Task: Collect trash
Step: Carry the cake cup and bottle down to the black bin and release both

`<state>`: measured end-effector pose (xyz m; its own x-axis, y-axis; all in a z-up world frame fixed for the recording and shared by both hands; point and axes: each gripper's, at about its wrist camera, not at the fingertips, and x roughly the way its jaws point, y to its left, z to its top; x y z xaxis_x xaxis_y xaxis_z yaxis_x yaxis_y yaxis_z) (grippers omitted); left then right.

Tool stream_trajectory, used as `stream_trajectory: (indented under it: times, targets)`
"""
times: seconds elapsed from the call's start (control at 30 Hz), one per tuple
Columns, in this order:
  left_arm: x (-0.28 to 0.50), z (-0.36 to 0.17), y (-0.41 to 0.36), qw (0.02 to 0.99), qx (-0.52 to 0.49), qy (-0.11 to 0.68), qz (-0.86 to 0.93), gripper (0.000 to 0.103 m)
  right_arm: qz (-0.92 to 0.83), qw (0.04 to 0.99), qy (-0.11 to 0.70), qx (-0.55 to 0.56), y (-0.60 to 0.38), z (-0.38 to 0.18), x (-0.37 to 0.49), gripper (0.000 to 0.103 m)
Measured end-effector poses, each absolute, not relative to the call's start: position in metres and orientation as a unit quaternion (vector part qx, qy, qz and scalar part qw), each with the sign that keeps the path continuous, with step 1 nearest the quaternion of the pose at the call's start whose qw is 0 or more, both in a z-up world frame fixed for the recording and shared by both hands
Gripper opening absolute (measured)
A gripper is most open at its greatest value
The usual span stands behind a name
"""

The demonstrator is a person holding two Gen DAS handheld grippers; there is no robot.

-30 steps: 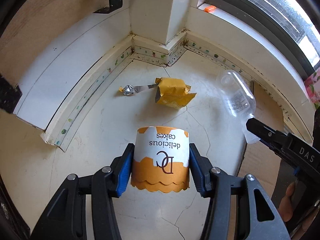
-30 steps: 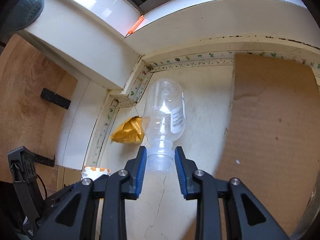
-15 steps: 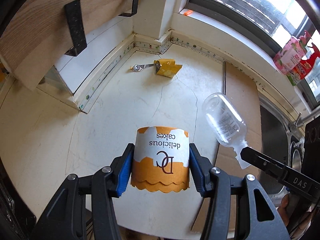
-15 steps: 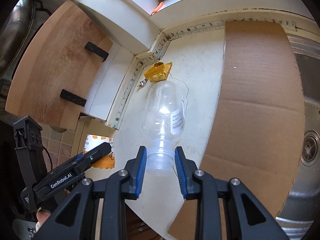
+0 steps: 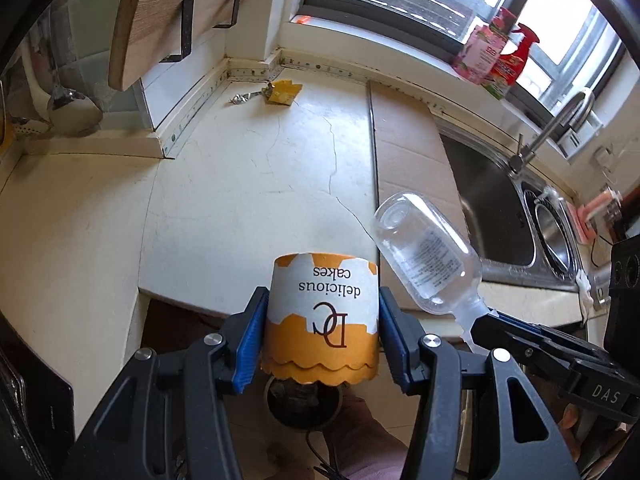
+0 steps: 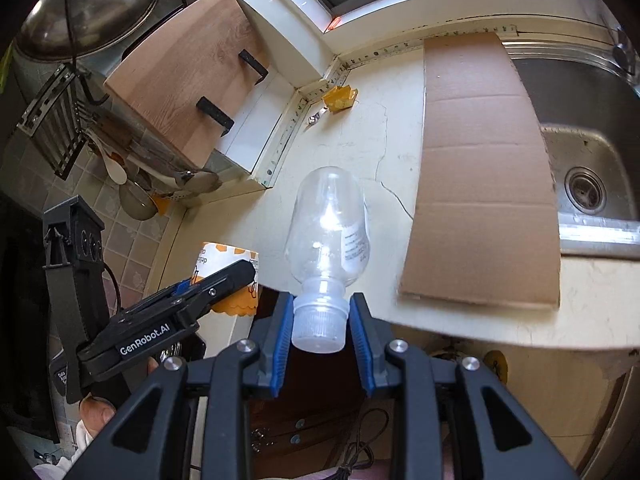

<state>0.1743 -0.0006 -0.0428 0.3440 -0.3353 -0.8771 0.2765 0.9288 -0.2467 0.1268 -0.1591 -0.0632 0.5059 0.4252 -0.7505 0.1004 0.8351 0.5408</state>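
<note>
My left gripper (image 5: 322,332) is shut on an orange and white paper cake cup (image 5: 322,316), held past the counter's front edge above the floor. My right gripper (image 6: 320,328) is shut on the capped neck of a clear plastic bottle (image 6: 328,224), also off the front edge. The bottle (image 5: 424,256) and right gripper (image 5: 532,344) show to the right in the left wrist view; the cup (image 6: 228,268) and left gripper (image 6: 180,312) show in the right wrist view. A yellow wrapper (image 5: 282,92) and a foil scrap (image 5: 240,99) lie in the counter's far corner.
A cardboard sheet (image 6: 480,160) covers the counter beside the steel sink (image 6: 588,160). A wooden board (image 6: 188,76) leans at the left wall. A dark round opening (image 5: 304,404) lies below the cup. Bottles stand on the window sill (image 5: 492,52).
Both grippers have pulled back from the far corner, past the counter's front edge, carrying the cup and the bottle. The wrapper and foil stay in the corner.
</note>
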Motion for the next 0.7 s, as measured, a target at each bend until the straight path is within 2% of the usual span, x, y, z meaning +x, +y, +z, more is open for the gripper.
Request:
stream_trajectory:
  times: [0.27,0.7]
  targets:
    - [0.106,-0.061,0.01,0.806,0.004,0.545,-0.23,0.051,0.059,0.817,0.505,0.273,-0.133,-0.079,0.042,0.029]
    - [0.046,-0.144,0.021,0.751,0.032,0.618,-0.229,0.051,0.018,0.765,0.573,0.295,-0.126,-0.14,-0.02,0.029]
